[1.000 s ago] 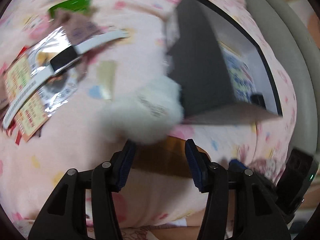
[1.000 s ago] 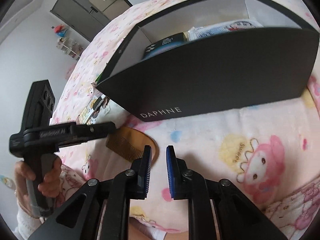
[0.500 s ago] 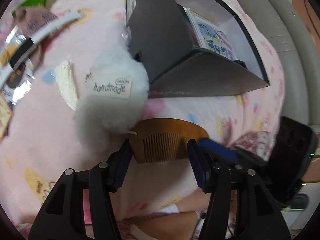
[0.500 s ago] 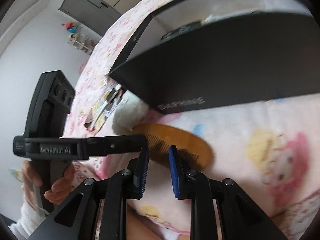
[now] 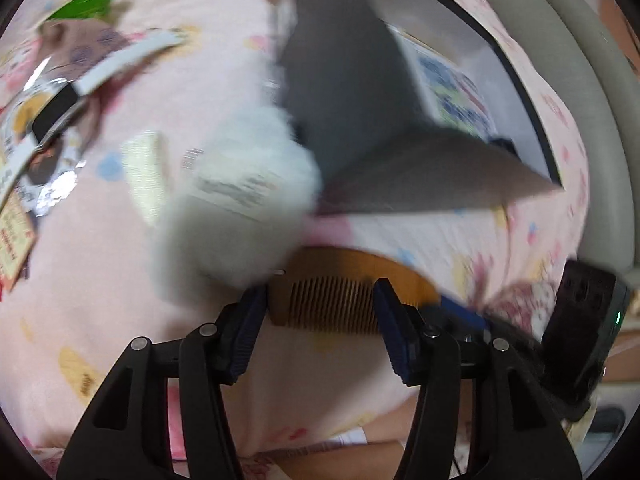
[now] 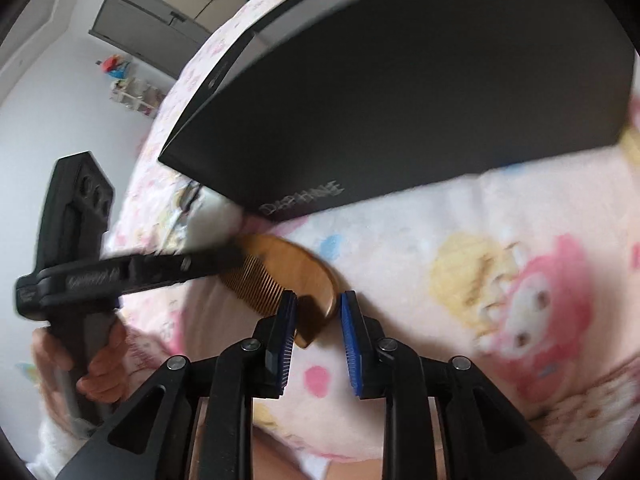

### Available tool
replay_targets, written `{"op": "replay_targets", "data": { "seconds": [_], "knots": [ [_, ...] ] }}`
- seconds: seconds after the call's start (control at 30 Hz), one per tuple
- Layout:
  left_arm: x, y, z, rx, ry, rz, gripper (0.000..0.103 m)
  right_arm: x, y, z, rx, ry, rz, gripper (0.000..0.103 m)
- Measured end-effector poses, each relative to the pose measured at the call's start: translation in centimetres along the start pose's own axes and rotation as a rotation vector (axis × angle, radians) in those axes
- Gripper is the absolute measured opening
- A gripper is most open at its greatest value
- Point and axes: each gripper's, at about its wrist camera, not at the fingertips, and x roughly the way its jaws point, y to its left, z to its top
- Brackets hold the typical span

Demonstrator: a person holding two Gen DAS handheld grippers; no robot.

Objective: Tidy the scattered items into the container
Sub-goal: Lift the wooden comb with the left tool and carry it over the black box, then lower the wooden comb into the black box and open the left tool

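A wooden comb [image 5: 340,292] lies on the pink blanket just in front of the dark box [image 5: 344,92]. My left gripper [image 5: 320,300] is open with the comb's teeth between its fingertips. My right gripper [image 6: 318,312] is open, its fingertips on either side of the comb's end [image 6: 316,280]. A fluffy white pouch [image 5: 236,208] with a label lies against the box corner, touching the comb. The box [image 6: 400,92] reads DAPHNE and holds printed packets [image 5: 456,96].
A white and black strap [image 5: 72,96], foil snack packets [image 5: 44,176] and a green packet [image 5: 86,0] lie scattered on the blanket at the far left. A padded bed rail [image 5: 592,92] runs along the right. The left gripper's handle [image 6: 76,248] stands left in the right wrist view.
Both grippers have closed in on the comb. The right gripper has opened wider and now straddles the comb's end. The left view has swung slightly and blurred.
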Motion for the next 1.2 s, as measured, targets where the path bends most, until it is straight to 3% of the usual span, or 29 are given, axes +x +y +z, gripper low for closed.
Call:
{"op": "replay_targets", "data": {
  "seconds": [0.07, 0.13, 0.27, 0.37, 0.5, 0.63, 0.73, 0.87, 1.07, 1.2],
  "knots": [
    [0.1, -0.8, -0.5, 0.036, 0.019, -0.055, 0.055, -1.4, -0.3, 0.3, -0.008, -0.053, -0.035, 0.02],
    [-0.1, -1.0, -0.6, 0.045, 0.01, -0.074, 0.055, -2.5, -1.0, 0.6, 0.016, -0.079, -0.013, 0.02],
    [-0.2, -0.3, 0.0, -0.033, -0.047, 0.03, 0.055, -2.4, -2.3, 0.5, 0.048, -0.068, -0.031, 0.02],
    [0.4, 0.5, 0.4, -0.075, -0.041, 0.03, 0.055, -1.7, -3.5, 0.4, 0.098, -0.041, -0.011, 0.02],
    [1.1, 0.1, 0.5, -0.06, -0.041, 0.049, 0.055, -0.8, -3.0, 1.0, 0.093, -0.027, 0.031, 0.022],
    [0.8, -1.3, 0.1, 0.002, -0.069, 0.056, 0.045, -1.4, -1.9, 1.1, 0.042, -0.046, 0.029, 0.021],
    [-1.4, -2.0, -1.0, 0.028, -0.125, -0.042, 0.045, -3.9, -0.8, 0.9, -0.024, -0.1, -0.009, 0.021],
    [-4.9, -4.4, -1.2, 0.074, -0.219, -0.143, 0.045, -8.6, -0.1, 1.2, -0.049, -0.174, 0.042, 0.021],
    [-8.9, -10.7, 3.1, 0.196, -0.33, -0.166, 0.045, -15.0, 1.3, 5.0, -0.155, -0.337, 0.015, 0.021],
    [-10.0, -12.9, 8.0, 0.221, -0.359, -0.135, 0.045, -15.8, 0.6, 9.4, -0.168, -0.388, -0.012, 0.019]
  ]
}}
